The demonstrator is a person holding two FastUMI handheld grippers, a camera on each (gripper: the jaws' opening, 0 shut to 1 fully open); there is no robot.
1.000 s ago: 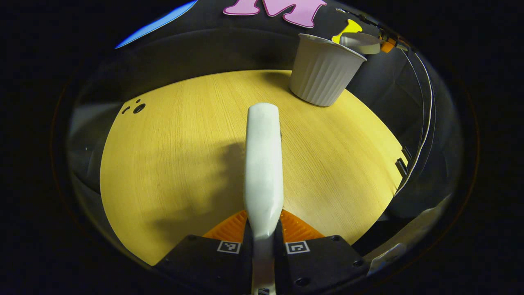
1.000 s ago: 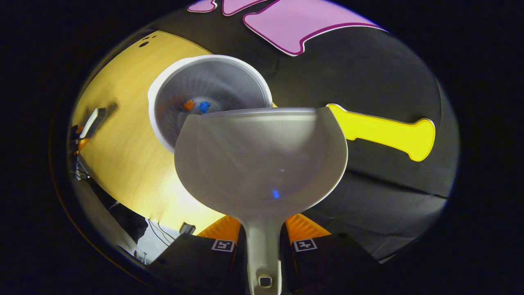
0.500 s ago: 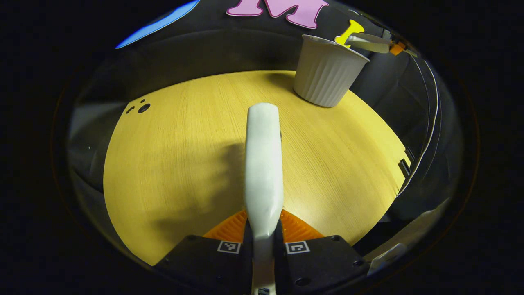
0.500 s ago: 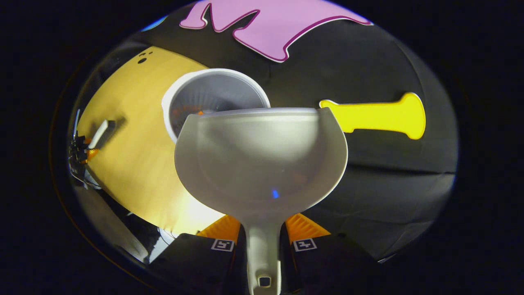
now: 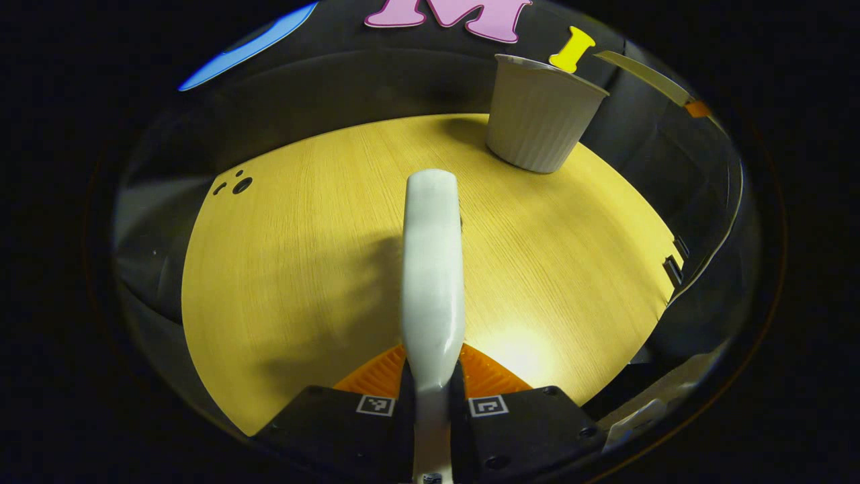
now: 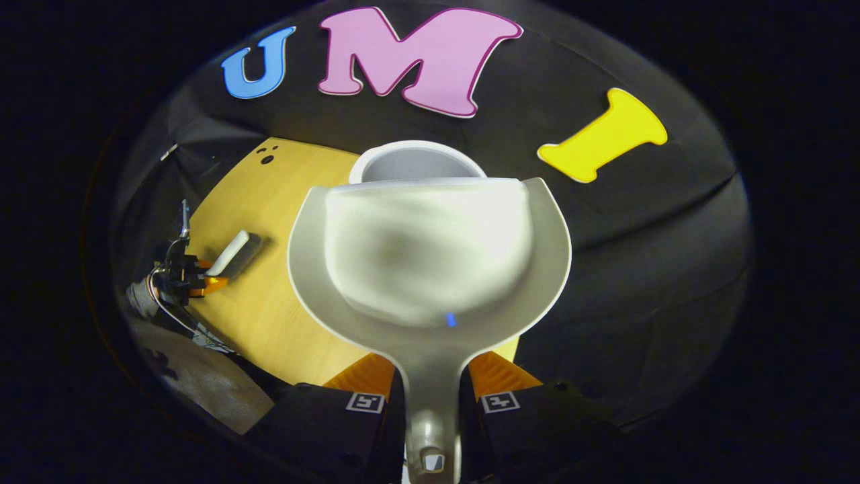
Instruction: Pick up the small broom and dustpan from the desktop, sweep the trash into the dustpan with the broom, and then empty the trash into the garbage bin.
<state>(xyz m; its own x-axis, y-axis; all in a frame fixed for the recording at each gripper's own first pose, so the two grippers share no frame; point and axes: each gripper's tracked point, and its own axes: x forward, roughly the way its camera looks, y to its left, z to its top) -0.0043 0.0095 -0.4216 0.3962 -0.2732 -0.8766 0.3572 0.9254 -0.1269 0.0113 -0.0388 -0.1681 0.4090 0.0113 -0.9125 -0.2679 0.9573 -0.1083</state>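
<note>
The right claw [image 6: 431, 393] clamps the dustpan [image 6: 430, 269] just near of the bin [image 6: 415, 161]; the left claw [image 5: 431, 396] clamps the broom [image 5: 433, 269] over the counter [image 5: 302, 269]. Swinging the pan carelessly could topple the bin.

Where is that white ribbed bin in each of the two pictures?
Left gripper view: the garbage bin stands upper right, at the desktop's far edge.
Right gripper view: its rim peeks out top centre, behind the dustpan.
Shared landmark: the small dark holes in the desktop.
</note>
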